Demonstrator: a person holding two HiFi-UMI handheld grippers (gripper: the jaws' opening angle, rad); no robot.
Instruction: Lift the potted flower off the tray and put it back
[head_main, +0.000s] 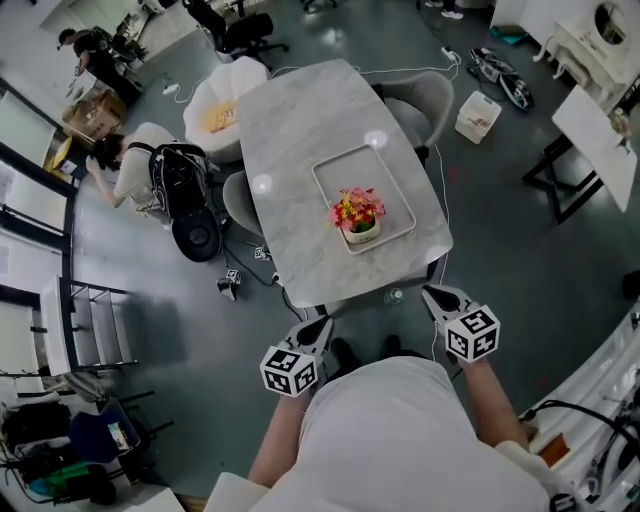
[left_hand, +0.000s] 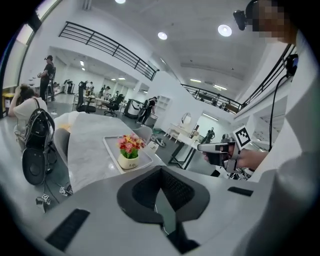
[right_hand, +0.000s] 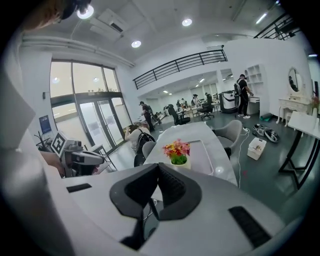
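The potted flower (head_main: 358, 215), red and yellow blooms in a small white pot, stands upright at the near end of the white tray (head_main: 340, 170) on the marble table (head_main: 300, 120). Both grippers hang short of the table's near edge, close to the person's body and apart from the pot. My left gripper (head_main: 314, 328) is shut with nothing in it, and so is my right gripper (head_main: 436, 294). In the left gripper view the flower (left_hand: 130, 149) sits ahead beyond the closed jaws, with the right gripper (left_hand: 202, 147) off to the right. The right gripper view shows the flower (right_hand: 176, 151) straight ahead.
Grey chairs (head_main: 425, 100) stand round the table. A black backpack (head_main: 183, 175) and a round black object (head_main: 196, 238) lie on the floor at the left, beside a crouching person (head_main: 125, 170). A white box (head_main: 478, 116) sits on the floor at the right.
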